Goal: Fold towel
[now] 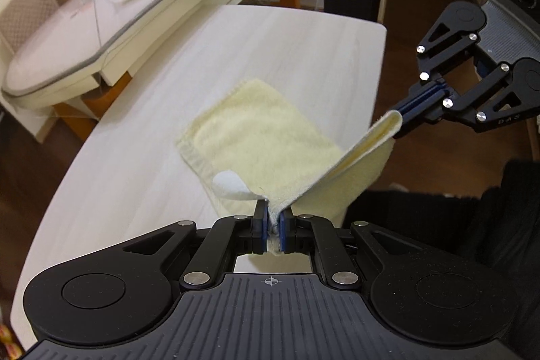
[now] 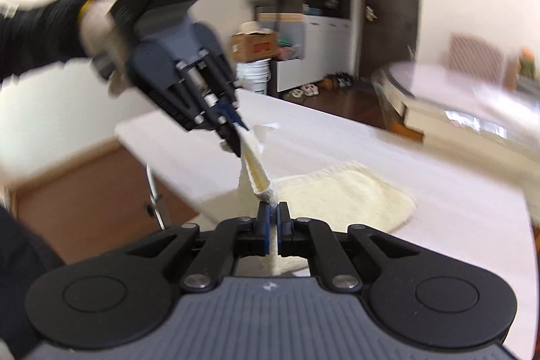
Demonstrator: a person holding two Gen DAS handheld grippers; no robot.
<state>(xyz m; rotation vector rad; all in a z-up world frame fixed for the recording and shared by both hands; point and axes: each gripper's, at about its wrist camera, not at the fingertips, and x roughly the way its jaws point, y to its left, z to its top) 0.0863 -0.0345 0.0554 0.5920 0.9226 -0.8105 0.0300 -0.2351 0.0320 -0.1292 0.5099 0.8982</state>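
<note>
You have the towel (image 1: 256,137) pinched at both near corners; the left hand-held gripper (image 1: 271,218) is closed tight on one corner, with cloth bunched between its blue pads, and the right hand-held gripper (image 1: 410,110) is closed just as tight on the other, where the edge shows doubled over at the jaws; in the right wrist view the same holds, the right hand-held gripper (image 2: 272,215) clamped on pale yellow cloth at 6 o'clock and the left one at 10 o'clock with the lifted edge stretched between them. The far part of the towel lies flat on the table (image 1: 303,49), toward 12 o'clock from the left camera, while the near edge hangs raised in the air; a small white tag (image 1: 229,186) sticks out by the left corner.

The step in hand looks like carrying the near edge over to the far edge; to do it well, keep both grips shut and keep the edge between them taut but not stretched, so the fold line comes out straight; move the two hands at the same pace and height, toward 12 o'clock; lift only enough for the cloth to clear itself, or the resting half may drag across the table; line each held corner above its far corner before you lower; release only once the layers lie flat.
</note>
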